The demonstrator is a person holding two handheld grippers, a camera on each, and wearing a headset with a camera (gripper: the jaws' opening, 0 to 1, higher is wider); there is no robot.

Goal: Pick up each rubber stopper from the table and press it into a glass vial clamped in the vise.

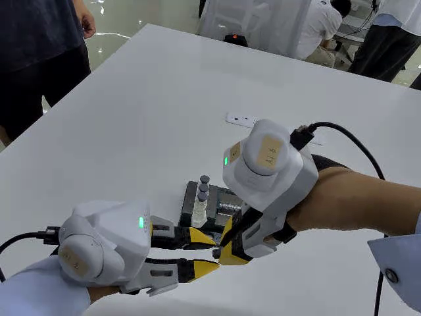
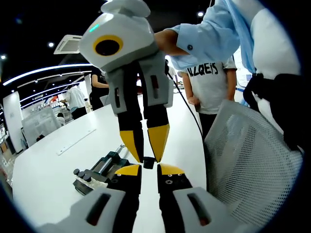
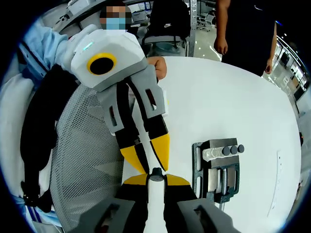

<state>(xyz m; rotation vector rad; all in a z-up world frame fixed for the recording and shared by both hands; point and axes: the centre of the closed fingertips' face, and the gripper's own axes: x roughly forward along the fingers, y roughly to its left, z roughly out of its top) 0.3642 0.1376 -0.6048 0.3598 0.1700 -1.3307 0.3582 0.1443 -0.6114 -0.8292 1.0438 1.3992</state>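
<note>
White table [image 1: 145,118], vise [image 3: 216,170] with stoppered vials [image 3: 215,153], stopper [image 2: 148,163] in right gripper [image 3: 156,180]

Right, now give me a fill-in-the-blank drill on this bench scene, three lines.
1. The vise stands on a ___ table.
2. It clamps a row of ___ vials, each capped with a dark stopper.
3. The left hand-held gripper and the right hand-held gripper meet tip to tip near the vise, both with ___ tips.

Missing words: white; three; yellow.
</note>
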